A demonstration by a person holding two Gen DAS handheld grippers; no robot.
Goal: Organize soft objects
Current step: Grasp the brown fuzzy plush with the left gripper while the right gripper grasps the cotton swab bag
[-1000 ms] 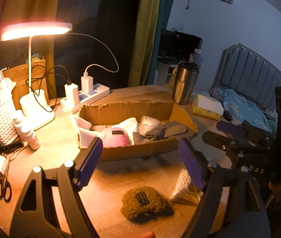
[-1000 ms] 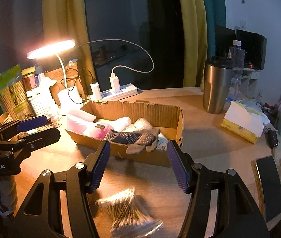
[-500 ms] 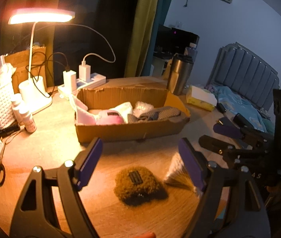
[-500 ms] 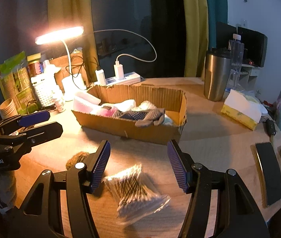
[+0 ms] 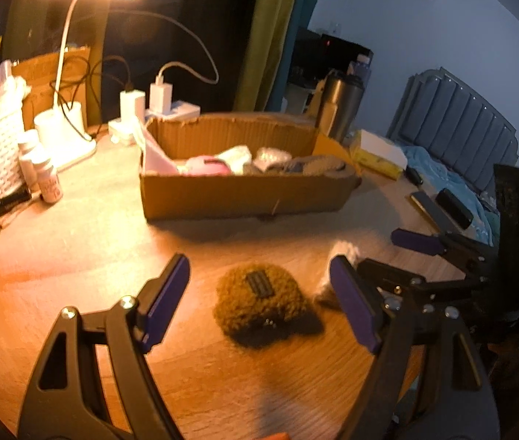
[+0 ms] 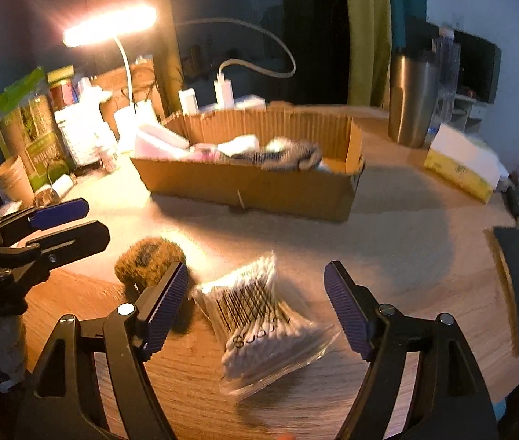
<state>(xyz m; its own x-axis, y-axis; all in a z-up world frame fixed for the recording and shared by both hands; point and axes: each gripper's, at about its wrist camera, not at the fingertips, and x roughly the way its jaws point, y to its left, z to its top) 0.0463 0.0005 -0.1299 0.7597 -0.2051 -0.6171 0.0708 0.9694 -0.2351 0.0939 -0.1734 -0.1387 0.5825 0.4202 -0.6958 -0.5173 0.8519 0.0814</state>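
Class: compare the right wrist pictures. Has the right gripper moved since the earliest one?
Yes. The right gripper has come down toward the bag of cotton swabs; the cardboard box now sits higher, and its fingers have just opened wider.

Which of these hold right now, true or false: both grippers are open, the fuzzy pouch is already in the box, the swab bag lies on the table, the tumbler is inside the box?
1. Both the left gripper and the right gripper are open. True.
2. The fuzzy brown pouch is in the cardboard box. False: it lies on the table, in front of the box.
3. The bag of cotton swabs lies on the table. True.
4. The steel tumbler is inside the box. False: it stands behind the box.
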